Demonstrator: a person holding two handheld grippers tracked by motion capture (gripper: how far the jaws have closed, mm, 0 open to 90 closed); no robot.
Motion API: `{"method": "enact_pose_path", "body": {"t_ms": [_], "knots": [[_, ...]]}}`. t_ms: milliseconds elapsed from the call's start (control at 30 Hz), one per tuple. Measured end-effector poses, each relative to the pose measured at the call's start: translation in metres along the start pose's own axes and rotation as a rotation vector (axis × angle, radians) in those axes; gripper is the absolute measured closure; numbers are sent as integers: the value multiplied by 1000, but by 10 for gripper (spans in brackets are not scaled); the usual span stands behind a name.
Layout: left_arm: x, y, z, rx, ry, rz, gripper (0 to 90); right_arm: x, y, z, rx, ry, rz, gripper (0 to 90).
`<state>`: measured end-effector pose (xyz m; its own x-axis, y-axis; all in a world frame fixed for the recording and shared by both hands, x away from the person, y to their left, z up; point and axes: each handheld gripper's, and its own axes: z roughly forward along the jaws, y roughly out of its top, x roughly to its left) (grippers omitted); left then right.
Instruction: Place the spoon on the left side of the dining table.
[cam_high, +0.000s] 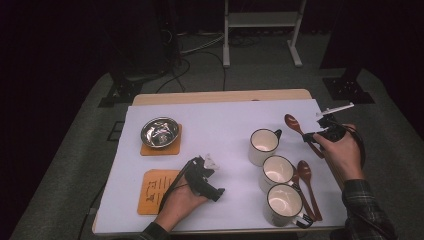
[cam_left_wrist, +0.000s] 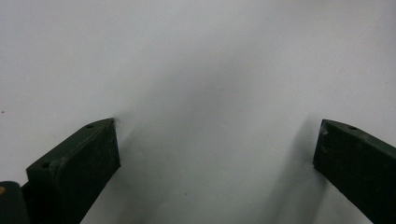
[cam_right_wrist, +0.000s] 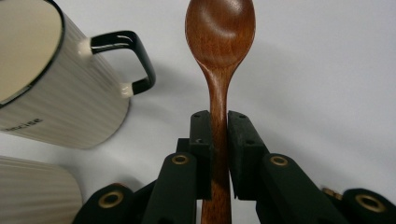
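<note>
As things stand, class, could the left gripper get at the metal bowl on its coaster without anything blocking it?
Probably yes. The left gripper is open and holds nothing, and bare white table lies between it and the metal bowl. The mugs stand off to the other side.

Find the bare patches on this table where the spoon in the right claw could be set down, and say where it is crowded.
Bare white cover lies between the steel bowl and the far mug, and along the far edge. The left claw rests open mid-table. It is crowded at the right: three mugs in a row, a spoon beside them, and the right claw gripping the held spoon.
</note>
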<state>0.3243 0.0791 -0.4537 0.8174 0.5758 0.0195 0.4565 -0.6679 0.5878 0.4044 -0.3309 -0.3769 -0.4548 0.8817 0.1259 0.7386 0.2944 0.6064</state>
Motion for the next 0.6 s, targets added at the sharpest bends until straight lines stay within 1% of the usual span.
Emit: {"method": "enact_pose_path", "body": {"t_ms": [233, 600], "knots": [[0, 0, 0, 0, -2, -1, 0, 6, 9, -2, -7, 12, -27, 798], [0, 0, 0, -1, 0, 0, 0, 14, 23, -6, -17, 27, -48, 798]]}}
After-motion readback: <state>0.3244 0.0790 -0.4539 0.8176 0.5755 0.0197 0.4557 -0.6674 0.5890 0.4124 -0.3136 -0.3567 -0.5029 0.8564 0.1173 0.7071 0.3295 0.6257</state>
